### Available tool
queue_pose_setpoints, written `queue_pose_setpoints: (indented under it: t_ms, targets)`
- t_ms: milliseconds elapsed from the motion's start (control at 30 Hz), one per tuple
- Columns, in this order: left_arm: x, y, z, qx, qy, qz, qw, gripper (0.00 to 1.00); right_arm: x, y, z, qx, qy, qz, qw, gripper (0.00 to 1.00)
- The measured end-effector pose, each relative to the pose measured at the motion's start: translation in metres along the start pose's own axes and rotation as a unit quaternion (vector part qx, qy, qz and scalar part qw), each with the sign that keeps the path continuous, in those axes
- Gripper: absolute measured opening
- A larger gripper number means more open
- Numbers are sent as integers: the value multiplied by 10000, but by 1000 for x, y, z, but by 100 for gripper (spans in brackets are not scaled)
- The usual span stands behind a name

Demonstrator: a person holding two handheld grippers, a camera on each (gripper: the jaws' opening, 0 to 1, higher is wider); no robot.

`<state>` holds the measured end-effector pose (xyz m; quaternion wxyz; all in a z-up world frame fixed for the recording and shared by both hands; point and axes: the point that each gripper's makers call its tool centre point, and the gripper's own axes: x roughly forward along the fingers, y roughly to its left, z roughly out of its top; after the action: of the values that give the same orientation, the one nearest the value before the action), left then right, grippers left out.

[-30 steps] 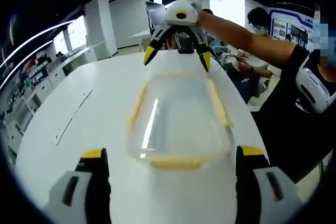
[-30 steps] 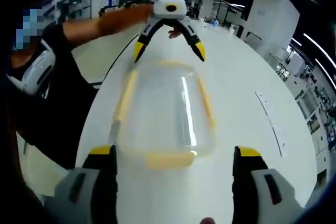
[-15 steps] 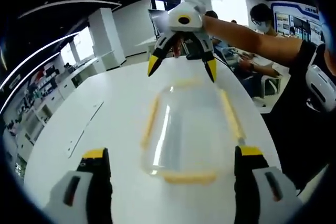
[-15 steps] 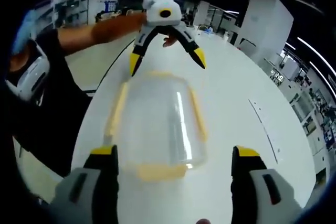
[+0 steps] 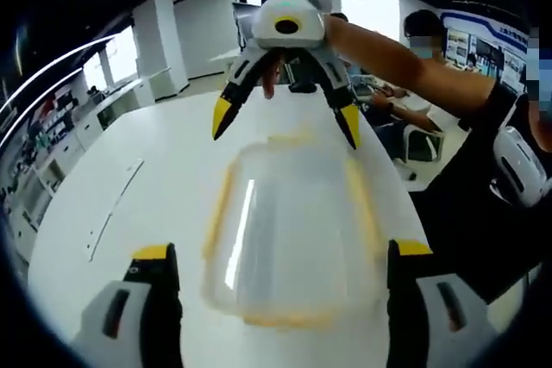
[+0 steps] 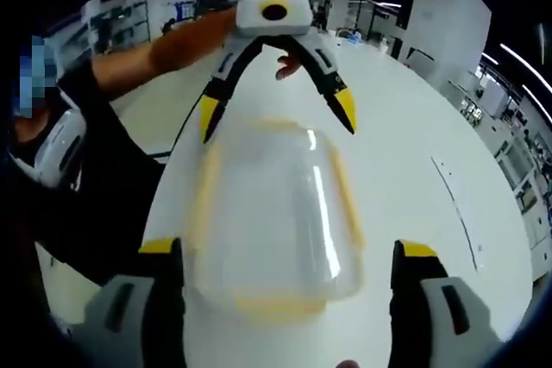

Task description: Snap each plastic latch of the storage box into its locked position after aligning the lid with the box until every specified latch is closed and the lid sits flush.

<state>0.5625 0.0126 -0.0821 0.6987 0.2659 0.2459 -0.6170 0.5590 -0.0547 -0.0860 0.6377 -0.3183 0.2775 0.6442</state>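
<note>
The clear storage box [image 5: 289, 230] with yellow latches [image 5: 287, 320] lay on the white worktop [image 5: 129, 204], between both tools; the left tool [image 5: 285, 299] stood wide open at 6 o'clock; the right tool [image 5: 286, 122] hung open at 12 o'clock, its yellow tips seemingly just above the blurred far rim.

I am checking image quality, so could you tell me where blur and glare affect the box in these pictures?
Left gripper view: the storage box is smeared with blur, with a white glare streak along its lid. Right gripper view: similar blur and streak on the box; the opposite claw looks sharper.
</note>
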Motion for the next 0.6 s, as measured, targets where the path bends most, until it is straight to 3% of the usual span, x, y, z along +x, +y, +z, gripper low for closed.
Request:
queue_pose_setpoints:
  t_ms: [267, 333, 600]
  targets:
    - [20, -5, -3, -101, 712, -147, 9973, 100, 18, 7, -9, 122, 628, 317, 9974, 100]
    - [24, -11, -8, -124, 950, -234, 9951, 100, 22, 4, -12, 80, 832, 246, 9962, 100]
    - [30, -14, -15, -184, 1216, -349, 9918, 100, 33, 2, -8, 3, 1004, 336, 9944, 100]
